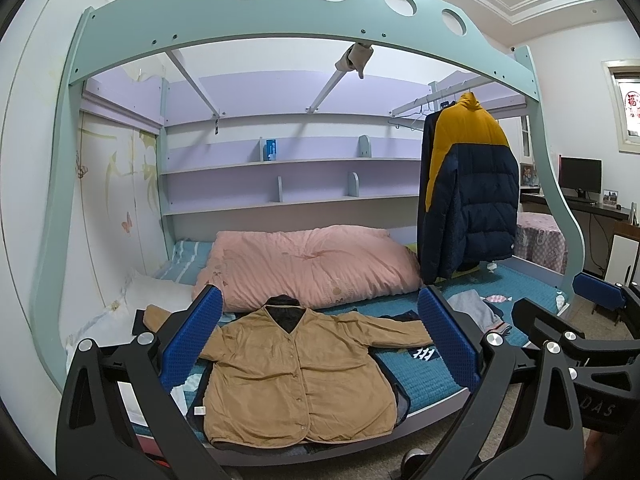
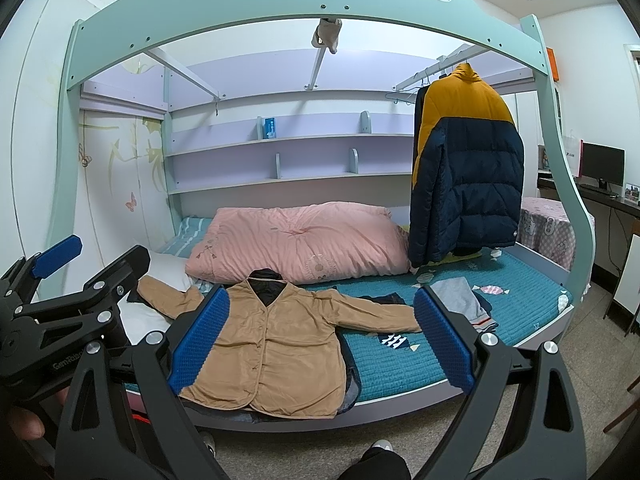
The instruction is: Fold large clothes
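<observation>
surface: teal quilted bed under a mint bunk frame | tan jacket lies flat, buttoned, at the near edge | pink duvet far behind it | puffer coat hangs at right | bench with monitor far right | left tool released, empty | right tool released, empty

Place: a bedroom at home
Signs: bunk bed, pink blanket, hanging coat, shelves
</observation>
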The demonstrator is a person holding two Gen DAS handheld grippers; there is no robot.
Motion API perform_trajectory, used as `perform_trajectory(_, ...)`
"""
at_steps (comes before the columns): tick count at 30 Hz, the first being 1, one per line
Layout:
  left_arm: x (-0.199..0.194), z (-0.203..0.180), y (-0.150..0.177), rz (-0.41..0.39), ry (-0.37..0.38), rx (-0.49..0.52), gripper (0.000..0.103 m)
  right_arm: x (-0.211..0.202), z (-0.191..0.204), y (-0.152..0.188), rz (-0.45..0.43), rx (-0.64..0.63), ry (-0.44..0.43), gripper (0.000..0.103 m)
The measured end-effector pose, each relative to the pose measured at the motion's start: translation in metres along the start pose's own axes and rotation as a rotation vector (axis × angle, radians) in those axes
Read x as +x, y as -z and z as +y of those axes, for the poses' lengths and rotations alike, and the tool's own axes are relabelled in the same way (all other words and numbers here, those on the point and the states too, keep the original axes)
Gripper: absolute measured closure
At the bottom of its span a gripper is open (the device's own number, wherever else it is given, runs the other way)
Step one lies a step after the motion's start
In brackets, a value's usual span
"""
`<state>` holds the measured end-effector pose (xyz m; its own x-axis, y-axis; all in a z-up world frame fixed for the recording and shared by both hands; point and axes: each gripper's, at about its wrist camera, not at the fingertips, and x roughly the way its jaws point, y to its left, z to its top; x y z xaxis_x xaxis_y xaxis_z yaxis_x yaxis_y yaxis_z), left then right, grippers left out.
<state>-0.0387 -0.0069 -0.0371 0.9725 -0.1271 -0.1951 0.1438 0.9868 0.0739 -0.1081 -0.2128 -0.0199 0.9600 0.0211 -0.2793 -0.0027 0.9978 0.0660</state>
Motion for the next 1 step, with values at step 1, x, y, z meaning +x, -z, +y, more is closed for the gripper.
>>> perform_trajectory(1, -0.0004, 0.0004, 0.0001, -0.002, 0.0, 0.001, 0.005, 0.0001, -0.0002, -0.0001, 0.001, 0.0, 0.0, 0.013)
